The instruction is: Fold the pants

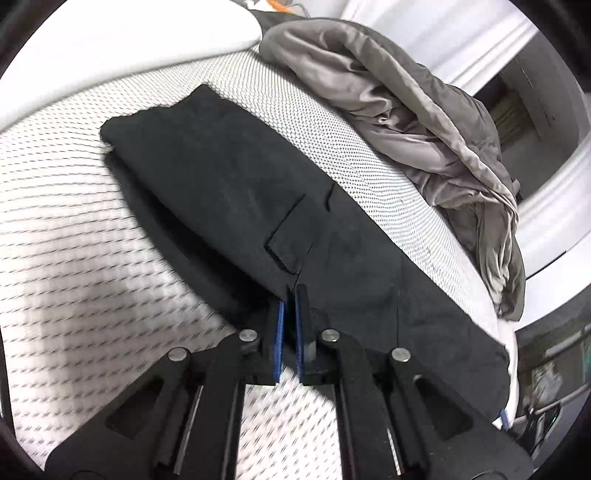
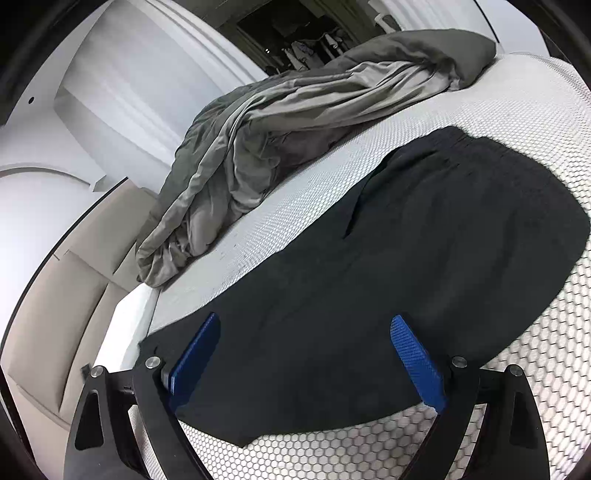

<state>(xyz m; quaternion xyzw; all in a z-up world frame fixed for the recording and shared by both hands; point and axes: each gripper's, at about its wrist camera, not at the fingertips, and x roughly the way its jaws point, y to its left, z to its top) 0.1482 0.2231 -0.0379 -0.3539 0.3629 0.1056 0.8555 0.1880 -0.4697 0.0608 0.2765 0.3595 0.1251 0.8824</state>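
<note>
Black pants point(image 1: 236, 192) lie folded lengthwise on the white patterned mattress point(image 1: 92, 266), a back pocket showing near my left gripper. My left gripper point(image 1: 290, 295) is shut on the near edge of the pants, blue pads pressed nearly together on the fabric. In the right wrist view the same pants point(image 2: 424, 258) spread across the mattress point(image 2: 369, 454). My right gripper point(image 2: 304, 325) is open, its blue pads point(image 2: 417, 358) wide apart just above the pants' end, holding nothing.
A crumpled grey duvet point(image 1: 424, 122) lies along the far side of the mattress, also in the right wrist view point(image 2: 280, 122). A white pillow point(image 1: 129, 33) sits at the far left. The bed edge point(image 2: 129, 325) drops to a beige floor point(image 2: 55, 317).
</note>
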